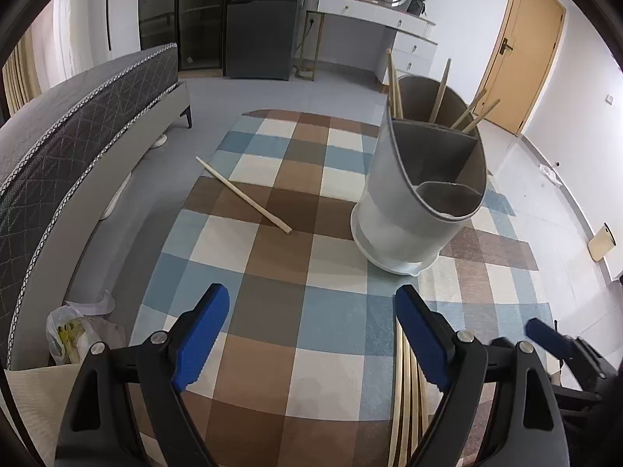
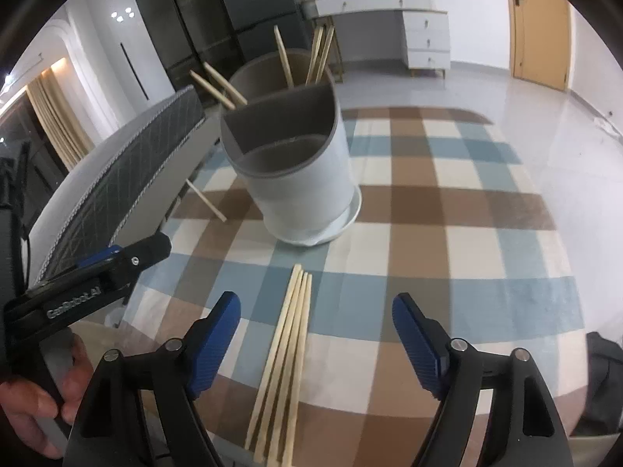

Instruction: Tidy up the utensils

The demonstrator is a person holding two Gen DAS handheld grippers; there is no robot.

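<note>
Right wrist view: the right gripper (image 2: 316, 334) is gaping wide, empty, straddling pale wooden chopsticks (image 2: 286, 354) bound for the grey divided holder (image 2: 300, 179); left gripper (image 1: 311, 334) is idling wide, empty.

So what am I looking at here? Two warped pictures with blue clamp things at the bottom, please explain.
No robot: a person carries a two-finger gripper in each hand, each with a wide-angle camera looking along its fingers. One picture is from the left gripper, the other from the right gripper. Both are open and hold nothing. On the checked tablecloth stands a grey holder with chopsticks in its back compartment. One loose chopstick lies left of it, and a bundle of chopsticks lies between the right gripper's fingers.
</note>
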